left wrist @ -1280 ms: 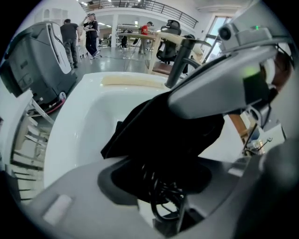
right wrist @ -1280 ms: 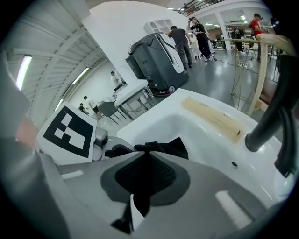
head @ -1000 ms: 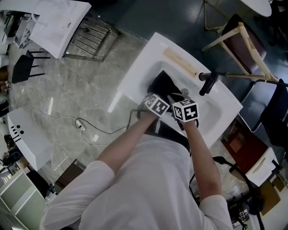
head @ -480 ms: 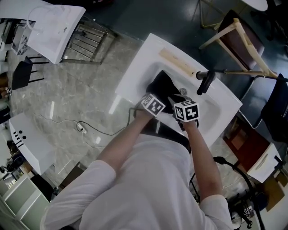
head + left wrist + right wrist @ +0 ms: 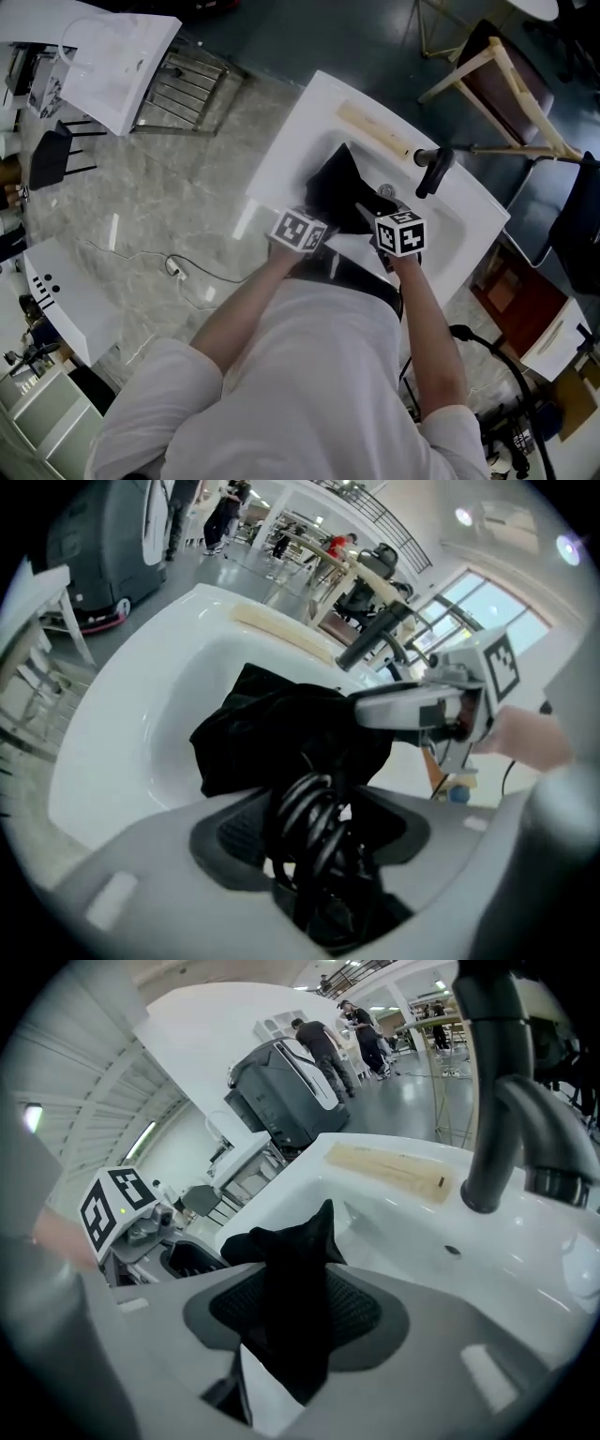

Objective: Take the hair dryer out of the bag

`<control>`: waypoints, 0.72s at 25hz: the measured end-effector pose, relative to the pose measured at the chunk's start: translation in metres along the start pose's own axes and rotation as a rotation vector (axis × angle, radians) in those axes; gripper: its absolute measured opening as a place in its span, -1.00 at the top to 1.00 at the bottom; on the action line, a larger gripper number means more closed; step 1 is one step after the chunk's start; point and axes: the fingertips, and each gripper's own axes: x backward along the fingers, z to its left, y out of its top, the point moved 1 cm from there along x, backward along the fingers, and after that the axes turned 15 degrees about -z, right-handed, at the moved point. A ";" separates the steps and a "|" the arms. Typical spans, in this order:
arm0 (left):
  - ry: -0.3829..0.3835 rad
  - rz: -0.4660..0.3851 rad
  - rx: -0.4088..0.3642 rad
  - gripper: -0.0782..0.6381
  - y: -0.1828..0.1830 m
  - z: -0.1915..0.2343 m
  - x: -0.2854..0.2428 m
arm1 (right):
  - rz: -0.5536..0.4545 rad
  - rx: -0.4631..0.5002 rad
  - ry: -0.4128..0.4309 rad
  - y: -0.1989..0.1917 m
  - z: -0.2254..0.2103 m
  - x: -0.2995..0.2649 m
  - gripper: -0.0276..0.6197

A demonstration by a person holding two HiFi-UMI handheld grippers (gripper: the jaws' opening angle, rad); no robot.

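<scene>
Left gripper (image 5: 319,841): jaws wide, clamped on a black coiled cord (image 5: 307,803) that runs ahead into the black bag (image 5: 272,728). The hair dryer body is lost in the dark mass low between the jaws and can't be told from the cloth. Right gripper (image 5: 295,1321): jaws opening, a fold of the bag between them, white gap showing beside the cloth. The bag lies in the white sink (image 5: 403,1227) just ahead of both tools, its inside not visible, with a dark faucet (image 5: 497,1101) right of the right gripper and a wooden board (image 5: 389,1171) on the far rim.
</scene>
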 end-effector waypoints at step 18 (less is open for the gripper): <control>-0.086 0.003 -0.143 0.06 -0.008 -0.010 0.050 | -0.042 -0.204 0.103 0.015 0.009 -0.014 0.46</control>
